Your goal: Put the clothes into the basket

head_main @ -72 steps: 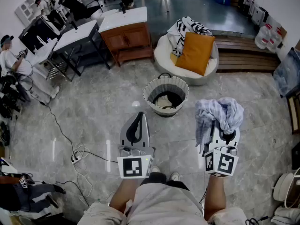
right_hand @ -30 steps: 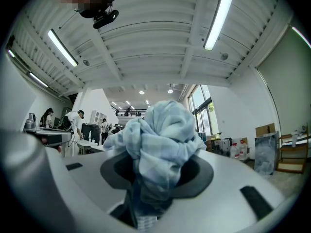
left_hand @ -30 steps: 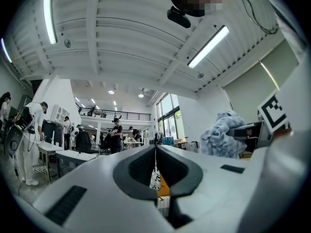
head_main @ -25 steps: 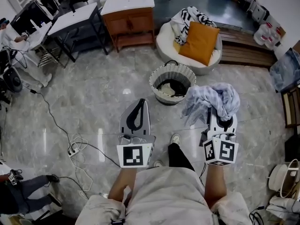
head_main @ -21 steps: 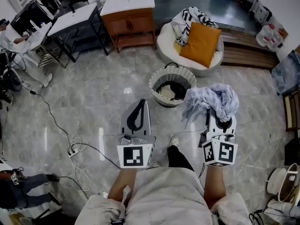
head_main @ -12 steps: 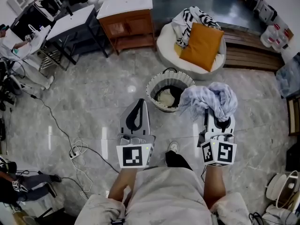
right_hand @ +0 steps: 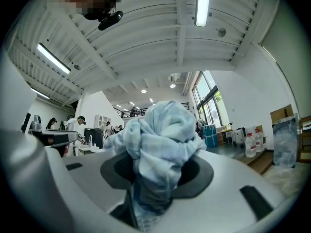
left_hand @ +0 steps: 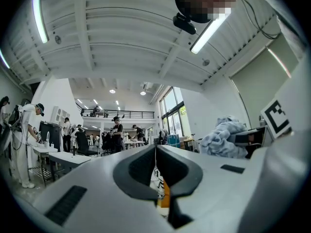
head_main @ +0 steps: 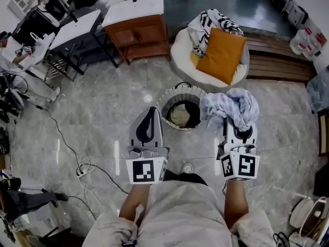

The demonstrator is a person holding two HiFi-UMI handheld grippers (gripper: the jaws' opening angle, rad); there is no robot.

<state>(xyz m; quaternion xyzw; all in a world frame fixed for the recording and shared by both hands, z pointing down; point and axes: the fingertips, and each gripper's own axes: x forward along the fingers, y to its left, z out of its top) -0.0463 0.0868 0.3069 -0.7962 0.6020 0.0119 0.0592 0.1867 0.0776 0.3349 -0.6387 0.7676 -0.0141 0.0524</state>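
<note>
A round woven basket (head_main: 164, 100) stands on the marble floor, with a pale garment (head_main: 180, 115) and a dark one (head_main: 194, 109) inside. My right gripper (head_main: 240, 121) is shut on a bunched pale blue checked cloth (head_main: 230, 105) that hangs just right of the basket's rim. In the right gripper view the cloth (right_hand: 161, 130) fills the gap between the jaws and hides the fingertips. My left gripper (head_main: 150, 110) is shut on nothing, its tip beside the basket's left rim. In the left gripper view its jaws (left_hand: 155, 148) meet, and the held cloth (left_hand: 221, 140) shows at right.
Beyond the basket sits a white round seat (head_main: 180, 46) with an orange cushion (head_main: 221, 55) and a black-and-white patterned cloth (head_main: 211, 22). A wooden cabinet (head_main: 138, 33) stands at far left, a slatted bench (head_main: 277, 60) at right. Cables (head_main: 86, 166) lie on the floor at left.
The person has walked forward, so the basket now lies close between the two grippers. The right gripper still holds the blue cloth, and the left stays shut.
</note>
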